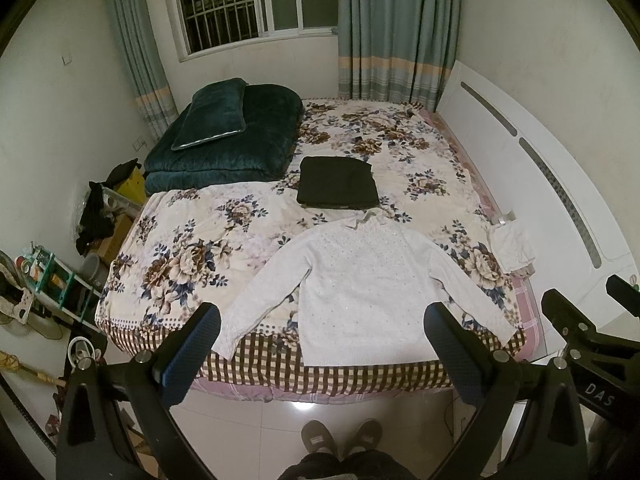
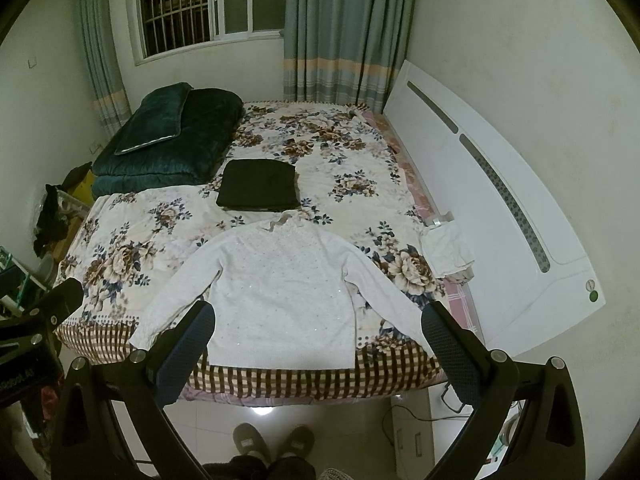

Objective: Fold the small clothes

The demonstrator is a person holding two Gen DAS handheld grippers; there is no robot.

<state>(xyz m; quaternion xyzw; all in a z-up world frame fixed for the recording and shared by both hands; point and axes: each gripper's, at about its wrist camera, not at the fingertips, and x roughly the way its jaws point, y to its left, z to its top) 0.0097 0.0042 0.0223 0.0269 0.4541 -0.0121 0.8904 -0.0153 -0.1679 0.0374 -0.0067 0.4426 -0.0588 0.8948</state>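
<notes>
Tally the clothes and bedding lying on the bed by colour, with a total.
White: 2, the spread-out sweater and the crumpled white cloth
Black: 1, the folded black garment
Dark green: 2, the folded quilt and the pillow on it
Total: 5

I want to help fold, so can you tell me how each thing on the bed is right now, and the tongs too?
White sweater: spread flat, sleeves out, unfolded.
Black garment: folded, beyond the sweater's collar.
Small white cloth: crumpled, at the bed's edge by the headboard.
Green quilt: folded, with a pillow on top.
Curtains: drawn apart.
Left tongs: open, holding nothing.
Right tongs: open, holding nothing.
</notes>
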